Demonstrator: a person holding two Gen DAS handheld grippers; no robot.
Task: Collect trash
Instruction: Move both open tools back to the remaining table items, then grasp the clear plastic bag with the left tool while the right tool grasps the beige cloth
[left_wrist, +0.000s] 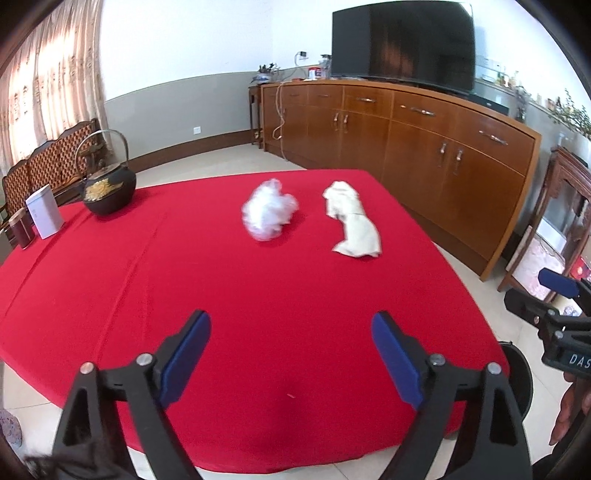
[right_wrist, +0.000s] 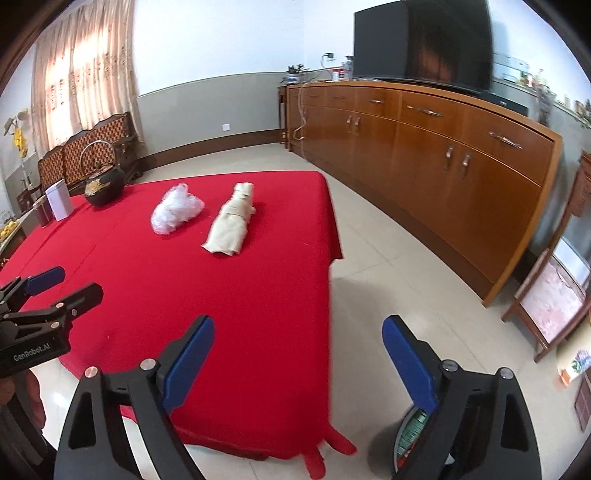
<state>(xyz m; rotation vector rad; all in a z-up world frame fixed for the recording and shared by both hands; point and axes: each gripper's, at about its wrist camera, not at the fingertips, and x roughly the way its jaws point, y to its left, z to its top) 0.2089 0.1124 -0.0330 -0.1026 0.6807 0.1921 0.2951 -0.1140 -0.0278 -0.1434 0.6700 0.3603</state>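
A crumpled white plastic bag (left_wrist: 269, 214) and a crumpled beige paper wad (left_wrist: 352, 223) lie side by side on the far half of the red tablecloth (left_wrist: 221, 295). They also show in the right wrist view, the bag (right_wrist: 176, 209) left of the beige wad (right_wrist: 231, 221). My left gripper (left_wrist: 291, 354) is open and empty above the table's near edge. My right gripper (right_wrist: 298, 363) is open and empty at the table's near right corner, partly over the floor. A round bin (right_wrist: 412, 435) shows partly beneath its right finger.
A black teapot (left_wrist: 107, 188), a white box (left_wrist: 44, 216) and a dark tin (left_wrist: 22, 229) stand at the table's far left. A long wooden sideboard (left_wrist: 424, 147) with a TV (left_wrist: 402, 44) runs along the right. Wooden furniture (left_wrist: 554, 221) stands at far right.
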